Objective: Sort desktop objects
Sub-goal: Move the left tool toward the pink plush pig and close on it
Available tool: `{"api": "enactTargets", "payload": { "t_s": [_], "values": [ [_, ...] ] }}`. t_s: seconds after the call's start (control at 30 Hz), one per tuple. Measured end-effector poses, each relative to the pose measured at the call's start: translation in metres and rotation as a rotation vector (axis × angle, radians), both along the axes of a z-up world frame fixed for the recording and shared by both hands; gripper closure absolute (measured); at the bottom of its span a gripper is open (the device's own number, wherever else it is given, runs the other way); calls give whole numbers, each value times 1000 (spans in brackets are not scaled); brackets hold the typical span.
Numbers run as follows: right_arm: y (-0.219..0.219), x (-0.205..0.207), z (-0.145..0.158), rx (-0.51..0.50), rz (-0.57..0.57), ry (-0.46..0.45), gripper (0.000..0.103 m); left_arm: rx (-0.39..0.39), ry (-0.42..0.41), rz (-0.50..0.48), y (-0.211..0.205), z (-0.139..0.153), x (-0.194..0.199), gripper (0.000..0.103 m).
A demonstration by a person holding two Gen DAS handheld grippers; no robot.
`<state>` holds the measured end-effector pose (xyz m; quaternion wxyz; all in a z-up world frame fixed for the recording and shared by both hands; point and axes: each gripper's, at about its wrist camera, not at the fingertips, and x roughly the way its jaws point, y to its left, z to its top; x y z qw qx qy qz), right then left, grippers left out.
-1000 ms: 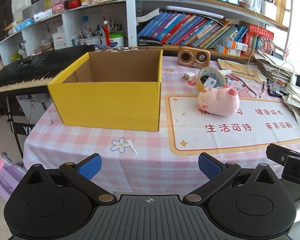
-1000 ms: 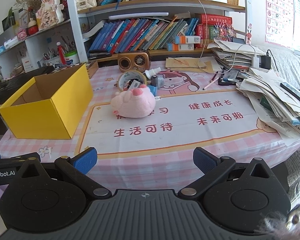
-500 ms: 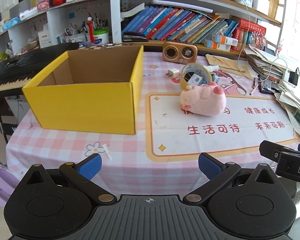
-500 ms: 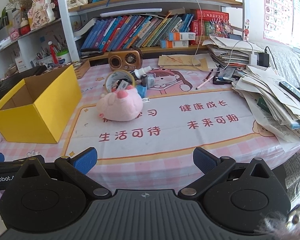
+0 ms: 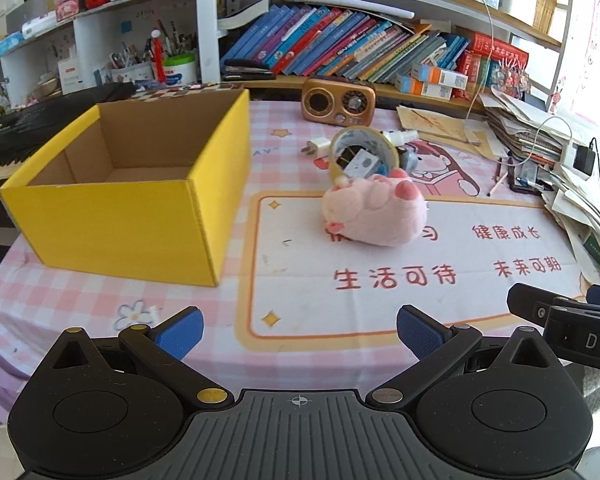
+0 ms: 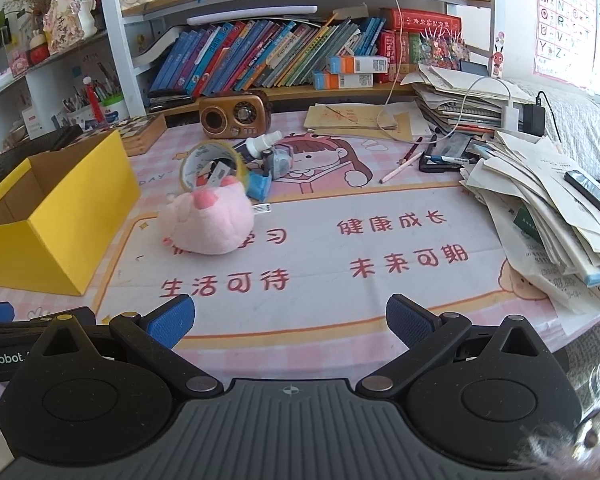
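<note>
We hold both tools, left tool (image 5: 298,330) and right tool (image 6: 288,320), spread apart and empty, facing the pink plush (image 5: 376,212), likely bound for the yellow box (image 5: 140,184).

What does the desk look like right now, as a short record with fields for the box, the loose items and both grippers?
box: yellow cardboard box, open top, nothing seen inside, on the table's left part
plush: pink plush toy lying on the printed mat, right of the box
tape: tape roll on edge just behind the plush, small items inside it
radio: brown radio at the back near the shelf
papers: paper stack along the right edge
left gripper: open, holding nothing, near the table's front edge
right gripper: open, holding nothing
</note>
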<state>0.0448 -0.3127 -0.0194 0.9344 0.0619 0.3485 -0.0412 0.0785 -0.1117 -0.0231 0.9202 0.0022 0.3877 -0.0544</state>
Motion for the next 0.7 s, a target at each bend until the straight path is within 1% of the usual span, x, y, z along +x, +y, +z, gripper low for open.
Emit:
{"api": "enactTargets", "payload": {
  "t_s": [0.47, 0.7],
  "values": [
    [-54, 36, -11, 20, 38, 33, 0, 3, 30, 23, -49, -10, 27, 0],
    [-76, 52, -12, 39, 54, 15, 0, 10, 24, 38, -65, -10, 41, 0]
  ]
}}
